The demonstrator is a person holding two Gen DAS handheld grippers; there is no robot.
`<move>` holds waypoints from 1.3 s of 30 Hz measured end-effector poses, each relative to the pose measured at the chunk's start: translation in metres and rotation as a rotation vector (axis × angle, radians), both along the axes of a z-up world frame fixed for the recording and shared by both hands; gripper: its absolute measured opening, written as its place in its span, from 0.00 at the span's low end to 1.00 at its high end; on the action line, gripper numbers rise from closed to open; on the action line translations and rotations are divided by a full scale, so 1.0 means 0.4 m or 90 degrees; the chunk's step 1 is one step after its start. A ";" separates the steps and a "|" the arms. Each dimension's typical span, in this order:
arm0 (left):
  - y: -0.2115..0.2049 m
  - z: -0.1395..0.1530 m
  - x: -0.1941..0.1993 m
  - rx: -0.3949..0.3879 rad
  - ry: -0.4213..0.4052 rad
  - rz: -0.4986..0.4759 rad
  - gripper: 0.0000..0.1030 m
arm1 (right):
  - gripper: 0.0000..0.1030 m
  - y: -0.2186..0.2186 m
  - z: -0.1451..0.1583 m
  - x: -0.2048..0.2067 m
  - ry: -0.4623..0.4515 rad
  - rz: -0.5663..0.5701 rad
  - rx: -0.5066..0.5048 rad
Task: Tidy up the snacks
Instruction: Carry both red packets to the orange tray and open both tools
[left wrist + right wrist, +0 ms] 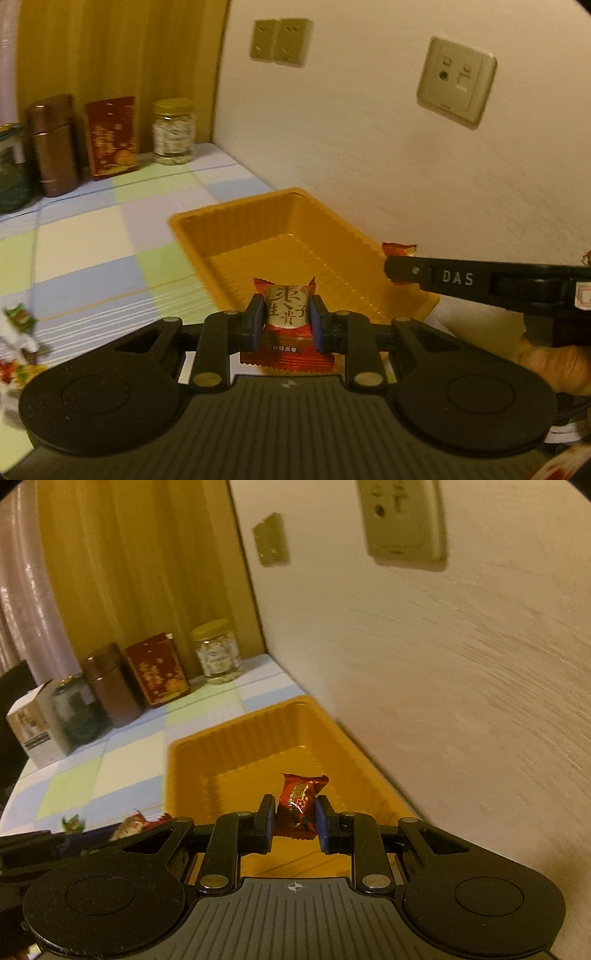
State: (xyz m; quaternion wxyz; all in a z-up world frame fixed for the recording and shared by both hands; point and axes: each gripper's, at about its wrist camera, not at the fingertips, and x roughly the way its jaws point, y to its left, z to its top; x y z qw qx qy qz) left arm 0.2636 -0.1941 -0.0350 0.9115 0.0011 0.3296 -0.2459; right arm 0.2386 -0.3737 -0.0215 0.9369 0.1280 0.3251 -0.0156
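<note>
Left wrist view. A checked cloth (92,251) in pale green, blue and cream is spread over the table, which is set against a cream wall (388,155) bearing three outlets. A yellow curtain (110,48) is hung at the far end. An orange tray (295,240) is placed beside the wall. At the back, a brown tin (53,144), a red box (112,136) and a gold-lidded jar (173,131) are lined up. The left gripper (287,322) is pinched on a red-and-silver candy (287,314), held near the tray's near rim. The right gripper (388,267) is seen from the side with a red wrapper at its tip; its grip is not shown here. A hand (554,365) is seen beneath it. Loose sweets (18,325) are scattered at the left edge.

Right wrist view. The right gripper (295,812) is pinched on a dark red candy (301,801), held over the tray (192,760). A white carton (35,727) and a dark jar (77,716), barely seen in the other view, are shown left of the tin (110,686).
</note>
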 end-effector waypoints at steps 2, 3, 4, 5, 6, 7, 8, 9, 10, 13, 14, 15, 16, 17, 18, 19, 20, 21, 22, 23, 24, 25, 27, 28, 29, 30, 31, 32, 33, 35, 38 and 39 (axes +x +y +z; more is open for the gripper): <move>-0.026 -0.014 0.010 0.001 0.001 -0.006 0.22 | 0.23 -0.017 -0.008 0.008 0.003 -0.003 0.002; -0.037 -0.021 0.016 -0.003 -0.002 -0.008 0.23 | 0.23 -0.023 -0.013 0.010 0.005 -0.004 0.003; -0.045 -0.027 0.021 -0.004 -0.006 -0.006 0.26 | 0.23 -0.028 -0.018 0.012 0.008 -0.005 0.004; -0.047 -0.032 0.025 -0.003 -0.007 -0.001 0.30 | 0.23 -0.031 -0.022 0.014 0.010 -0.005 0.007; -0.047 -0.035 0.028 -0.002 -0.005 0.000 0.33 | 0.23 -0.034 -0.025 0.015 0.012 -0.006 0.009; -0.043 -0.036 0.029 -0.004 -0.004 0.001 0.33 | 0.23 -0.037 -0.028 0.017 0.014 -0.005 0.010; -0.037 -0.035 0.027 -0.002 -0.005 0.004 0.33 | 0.23 -0.037 -0.030 0.021 0.016 -0.004 0.011; -0.029 -0.036 0.024 0.004 -0.005 0.008 0.33 | 0.23 -0.038 -0.033 0.020 0.017 -0.002 0.012; -0.018 -0.037 0.022 0.007 -0.004 0.015 0.33 | 0.23 -0.038 -0.037 0.019 0.018 -0.001 0.013; 0.018 -0.041 0.015 0.003 0.011 0.035 0.33 | 0.23 -0.034 -0.045 0.021 0.024 0.007 0.019; 0.029 -0.042 0.011 0.005 0.013 0.042 0.33 | 0.23 -0.029 -0.047 0.023 0.025 0.008 0.020; 0.036 -0.041 0.007 0.007 0.014 0.048 0.33 | 0.23 -0.026 -0.049 0.025 0.025 0.011 0.022; 0.043 -0.040 0.003 0.006 0.014 0.052 0.33 | 0.23 -0.024 -0.050 0.025 0.025 0.013 0.025; 0.051 -0.039 -0.002 0.005 0.015 0.055 0.33 | 0.23 -0.021 -0.050 0.029 0.024 0.015 0.027; 0.058 -0.038 -0.007 0.006 0.017 0.058 0.33 | 0.23 -0.018 -0.051 0.032 0.024 0.018 0.029; 0.063 -0.036 -0.011 0.007 0.017 0.061 0.35 | 0.23 -0.015 -0.051 0.035 0.022 0.021 0.031; 0.069 -0.035 -0.015 0.009 0.018 0.065 0.37 | 0.23 -0.014 -0.052 0.040 0.020 0.024 0.038; 0.075 -0.033 -0.020 0.013 0.020 0.071 0.43 | 0.27 -0.016 -0.053 0.042 0.022 0.025 0.044; 0.082 -0.032 -0.025 0.018 0.023 0.076 0.47 | 0.44 -0.018 -0.053 0.044 0.027 0.018 0.049; 0.089 -0.032 -0.032 0.022 0.025 0.080 0.48 | 0.55 -0.020 -0.053 0.044 0.026 0.009 0.054; 0.097 -0.031 -0.039 0.023 0.026 0.085 0.48 | 0.64 -0.023 -0.049 0.037 0.020 0.003 0.059; 0.105 -0.028 -0.048 0.026 0.028 0.090 0.50 | 0.64 -0.025 -0.044 0.029 0.016 -0.002 0.060; 0.123 -0.024 -0.065 0.031 0.030 0.102 0.51 | 0.64 -0.026 -0.035 0.013 0.016 -0.009 0.060; 0.133 -0.022 -0.074 0.030 0.031 0.108 0.52 | 0.64 -0.025 -0.031 0.004 0.018 -0.012 0.063; 0.143 -0.019 -0.086 0.027 0.032 0.114 0.52 | 0.64 -0.022 -0.028 -0.008 0.021 -0.014 0.065; 0.154 -0.017 -0.097 0.027 0.034 0.121 0.53 | 0.64 -0.016 -0.024 -0.021 0.025 -0.014 0.064; 0.164 -0.014 -0.109 0.027 0.036 0.127 0.54 | 0.64 -0.008 -0.019 -0.035 0.028 -0.012 0.063; 0.173 -0.012 -0.121 0.026 0.038 0.133 0.54 | 0.64 0.001 -0.013 -0.049 0.031 -0.009 0.061; 0.184 -0.009 -0.134 0.024 0.040 0.140 0.56 | 0.64 0.011 -0.006 -0.063 0.032 -0.006 0.061; 0.208 -0.001 -0.162 0.019 0.044 0.153 0.57 | 0.64 0.034 0.010 -0.094 0.033 -0.002 0.060; 0.241 0.014 -0.200 0.019 0.041 0.172 0.59 | 0.64 0.073 0.035 -0.140 0.035 0.006 0.050; 0.255 0.020 -0.214 0.016 0.041 0.176 0.59 | 0.64 0.086 0.042 -0.154 0.035 0.009 0.046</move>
